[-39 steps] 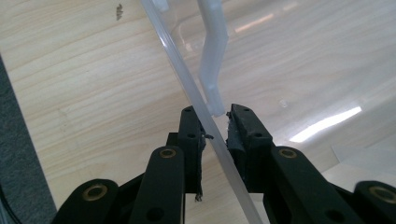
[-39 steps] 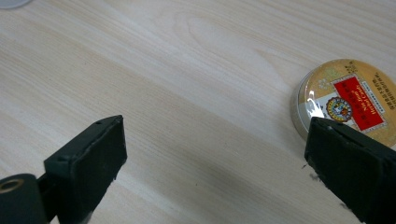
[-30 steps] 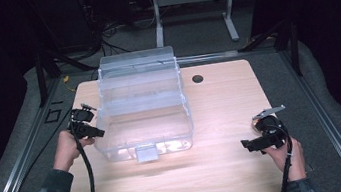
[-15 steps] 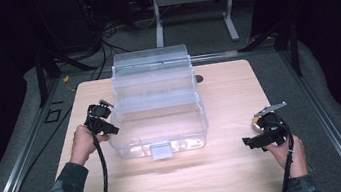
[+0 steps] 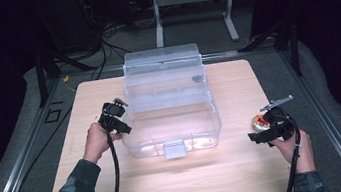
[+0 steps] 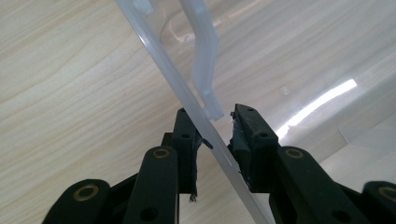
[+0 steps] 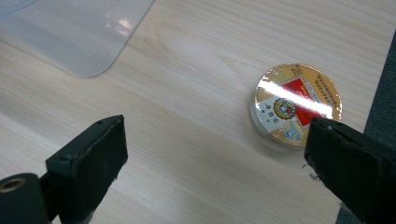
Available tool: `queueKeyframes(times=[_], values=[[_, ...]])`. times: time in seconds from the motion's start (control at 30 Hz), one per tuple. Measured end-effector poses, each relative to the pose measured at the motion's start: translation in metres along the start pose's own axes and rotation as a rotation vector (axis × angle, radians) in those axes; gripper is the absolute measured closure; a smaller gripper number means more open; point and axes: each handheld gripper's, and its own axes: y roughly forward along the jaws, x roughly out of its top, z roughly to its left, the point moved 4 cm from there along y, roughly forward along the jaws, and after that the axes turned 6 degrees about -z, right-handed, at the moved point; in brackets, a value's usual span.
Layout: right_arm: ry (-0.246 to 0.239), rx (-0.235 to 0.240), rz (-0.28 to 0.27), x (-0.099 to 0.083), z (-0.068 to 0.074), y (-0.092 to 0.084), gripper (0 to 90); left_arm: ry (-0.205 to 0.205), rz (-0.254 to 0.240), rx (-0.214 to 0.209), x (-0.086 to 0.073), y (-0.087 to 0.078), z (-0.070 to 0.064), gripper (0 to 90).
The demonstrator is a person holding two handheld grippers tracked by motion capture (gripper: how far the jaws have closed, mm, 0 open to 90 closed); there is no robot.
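A large clear plastic box (image 5: pixel 169 101) with a raised lid stands in the middle of the wooden table (image 5: pixel 120 184). My left gripper (image 5: pixel 121 125) is at the box's left wall. In the left gripper view the jaws (image 6: pixel 212 116) straddle the clear rim (image 6: pixel 187 93) and are shut on it. My right gripper (image 5: pixel 260 136) rests near the table's right edge, jaws wide open (image 7: pixel 215 135). A round gold tin (image 7: pixel 294 105) with a red label lies flat just ahead of its right jaw, untouched; the high view shows the tin (image 5: pixel 259 123) beside that gripper.
A small black round object (image 5: pixel 197 78) shows through the box near the table's back. The box's front latch (image 5: pixel 174 149) faces the person. A corner of the clear box (image 7: pixel 84 32) lies in the right gripper view. Metal rails and cables run along the table's sides.
The left gripper and the clear box have moved together to the right across the table. The right gripper has stayed in place.
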Motion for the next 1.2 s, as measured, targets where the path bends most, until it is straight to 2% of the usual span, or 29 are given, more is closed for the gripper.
queueKeyframes(times=[0.07,0.1,0.17,0.23,0.33,0.37,0.73,0.87,1.03,1.07,1.1,1.13,1.17,1.2], values=[[0.002,0.002,0.002,0.001,-0.003,0.003,5.3,-0.004,-0.005,0.002,0.003,0.004,-0.004,70.2],[-0.002,-0.005,0.004,0.002,-0.003,0.004,5.3,0.012,0.008,0.011,0.006,0.007,-0.008,70.1],[-0.006,-0.005,0.000,0.002,-0.004,0.004,5.7,0.014,0.014,0.014,0.007,0.009,-0.011,70.1],[-0.015,-0.009,-0.007,0.003,-0.005,0.006,8.8,0.019,0.016,0.009,0.010,0.012,-0.016,69.6],[-0.019,0.005,-0.001,0.003,-0.005,0.007,8.6,0.022,0.018,0.006,0.012,0.013,-0.019,69.4],[-0.021,-0.008,0.002,0.004,-0.006,0.007,8.6,0.027,0.018,0.006,0.013,0.014,-0.020,69.3],[-0.023,-0.011,0.021,0.010,-0.013,0.011,8.8,0.038,0.014,-0.009,0.022,0.018,-0.031,68.9],[-0.028,-0.006,0.010,0.012,-0.015,0.014,9.8,0.062,0.022,-0.011,0.027,0.021,-0.036,68.6],[-0.030,-0.008,0.021,0.015,-0.017,0.014,9.6,0.075,0.006,-0.039,0.029,0.022,-0.037,66.6],[-0.035,-0.004,0.023,0.016,-0.018,0.014,9.5,0.083,-0.011,-0.061,0.028,0.021,-0.036,65.1],[-0.037,-0.008,0.027,0.018,-0.018,0.014,9.5,0.078,-0.029,-0.114,0.026,0.020,-0.034,48.9],[-0.037,-0.008,0.027,0.018,-0.018,0.014,9.5,0.068,-0.039,-0.140,0.025,0.018,-0.034,48.9],[-0.039,-0.007,0.036,0.020,-0.019,0.015,9.3,0.069,-0.046,-0.136,0.023,0.015,-0.032,39.1],[-0.041,-0.010,0.042,0.021,-0.020,0.016,9.2,0.071,-0.056,-0.146,0.019,0.008,-0.029,33.9]])
